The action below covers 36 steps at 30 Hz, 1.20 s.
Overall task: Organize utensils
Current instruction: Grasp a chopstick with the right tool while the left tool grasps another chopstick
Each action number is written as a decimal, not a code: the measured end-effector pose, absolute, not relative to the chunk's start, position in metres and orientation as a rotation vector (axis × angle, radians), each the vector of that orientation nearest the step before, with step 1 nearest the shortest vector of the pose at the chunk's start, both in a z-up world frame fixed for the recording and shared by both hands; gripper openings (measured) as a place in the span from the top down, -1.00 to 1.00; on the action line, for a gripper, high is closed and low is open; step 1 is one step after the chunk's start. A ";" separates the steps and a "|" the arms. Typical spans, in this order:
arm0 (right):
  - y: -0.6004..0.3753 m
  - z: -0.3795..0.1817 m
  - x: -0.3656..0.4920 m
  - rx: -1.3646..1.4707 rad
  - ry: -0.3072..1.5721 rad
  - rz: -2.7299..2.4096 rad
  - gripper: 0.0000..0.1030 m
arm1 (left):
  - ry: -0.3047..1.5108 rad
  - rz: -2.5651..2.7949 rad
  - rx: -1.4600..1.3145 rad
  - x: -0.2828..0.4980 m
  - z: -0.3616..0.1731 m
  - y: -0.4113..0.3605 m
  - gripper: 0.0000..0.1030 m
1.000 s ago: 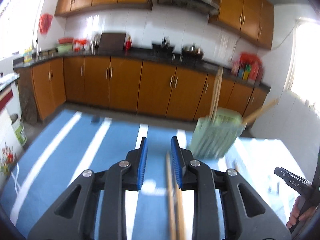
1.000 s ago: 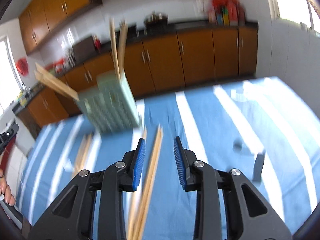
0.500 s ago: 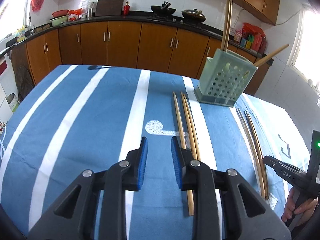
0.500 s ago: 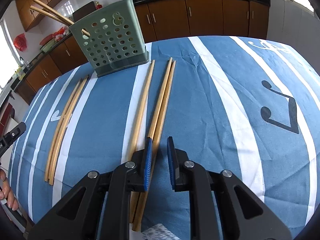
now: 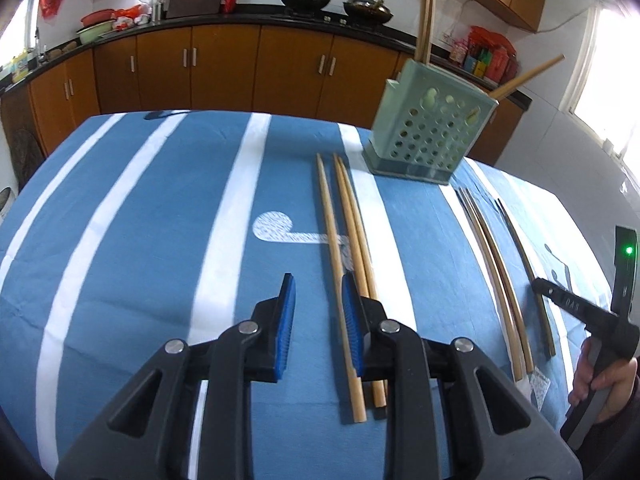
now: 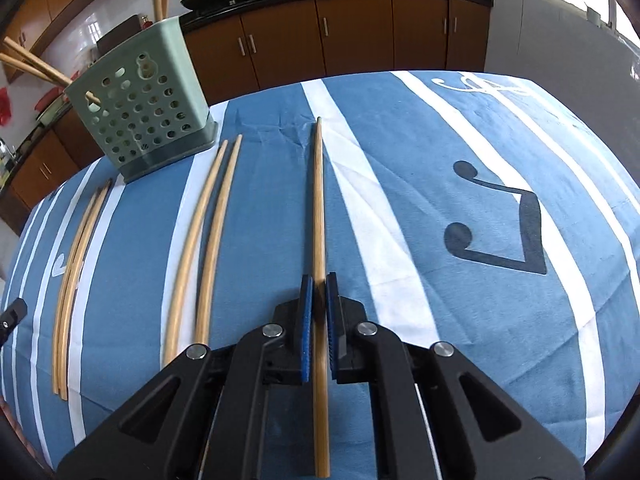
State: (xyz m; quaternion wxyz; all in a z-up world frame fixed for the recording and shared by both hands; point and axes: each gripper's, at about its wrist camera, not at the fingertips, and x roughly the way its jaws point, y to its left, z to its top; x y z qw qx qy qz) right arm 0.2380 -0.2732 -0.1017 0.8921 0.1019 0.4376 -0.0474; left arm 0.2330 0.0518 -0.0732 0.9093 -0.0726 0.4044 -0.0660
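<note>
A green perforated utensil holder (image 5: 430, 134) (image 6: 144, 108) stands on the blue striped tablecloth with a few chopsticks in it. My right gripper (image 6: 319, 286) is shut on one wooden chopstick (image 6: 318, 200) that points away along the table. Two more chopsticks (image 6: 208, 232) lie to its left, and another group (image 6: 76, 252) lies further left. My left gripper (image 5: 319, 286) is open low over the table, with one chopstick (image 5: 332, 232) of a group of three between its pads. The right gripper's body (image 5: 592, 320) shows at the right edge of the left wrist view.
The tablecloth (image 6: 460, 320) has white stripes and dark music-note prints. Two more chopsticks (image 5: 496, 276) lie right of the holder in the left wrist view. Kitchen cabinets (image 5: 224, 68) and a counter with pots run behind the table.
Both grippers have come down closer to the table. The right gripper has closed on one chopstick and shifted it to the right, away from the other two. The left gripper stays open.
</note>
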 end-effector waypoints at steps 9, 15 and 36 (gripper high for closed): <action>-0.271 -0.102 0.236 0.187 0.899 -0.092 0.86 | 0.892 -0.177 -0.109 0.238 -0.090 0.030 0.66; -0.271 -0.101 0.235 0.180 0.897 -0.089 0.85 | 0.936 -0.159 -0.075 0.244 -0.103 0.019 0.79; -0.266 -0.103 0.249 0.146 0.879 -0.053 0.85 | 0.887 0.011 -0.133 0.263 -0.103 0.094 0.82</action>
